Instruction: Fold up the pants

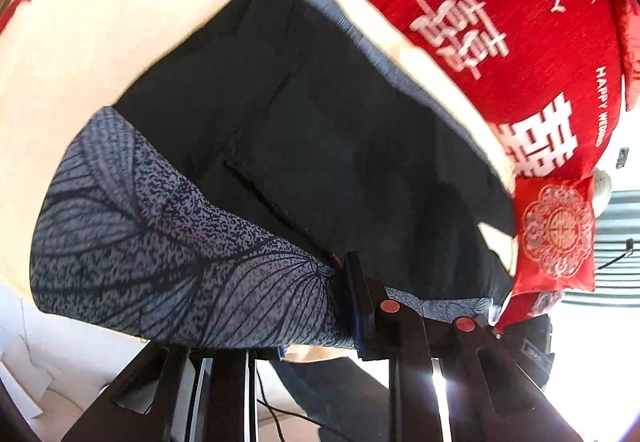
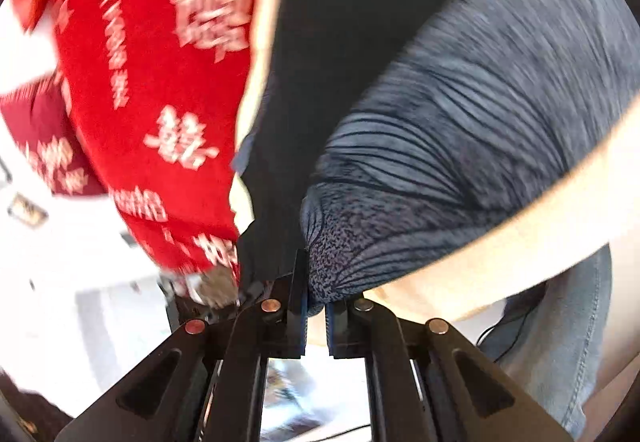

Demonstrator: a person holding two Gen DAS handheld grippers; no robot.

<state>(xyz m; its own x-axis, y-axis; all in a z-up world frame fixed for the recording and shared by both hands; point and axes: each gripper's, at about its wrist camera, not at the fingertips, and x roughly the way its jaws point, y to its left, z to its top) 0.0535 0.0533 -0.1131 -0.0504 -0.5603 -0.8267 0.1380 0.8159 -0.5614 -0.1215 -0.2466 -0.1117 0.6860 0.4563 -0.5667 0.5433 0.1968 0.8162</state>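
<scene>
Pants (image 1: 280, 146) lie spread across a cream surface (image 1: 100, 42), dark navy in the main with a grey leaf-patterned panel along the near edge. In the left wrist view the patterned edge is gathered into the left gripper (image 1: 352, 282), whose jaws are closed tight on the cloth; only one dark finger shows clearly, with fabric bunched against it. Beyond the pants a red blanket (image 1: 500, 22) printed with white characters and the words BIGDAY and HAPPY WEDDING covers the far part of the surface, and a small red cushion (image 1: 556, 230) with a round white emblem sits at the right, just beside the dark cloth.

In the right wrist view the right gripper (image 2: 316, 302) pinches the same patterned panel, the fabric drawn into radiating pleats that converge where the jaws nearly meet. The pants (image 2: 460, 142) rise away from the fingers, grey patterned part to the right and dark part to the left, with the red blanket (image 2: 160, 82) on the far left. This picture is blurred. Below the cream surface (image 2: 500, 242), at the lower right, a leg in blue jeans (image 2: 560, 342) is visible.
</scene>
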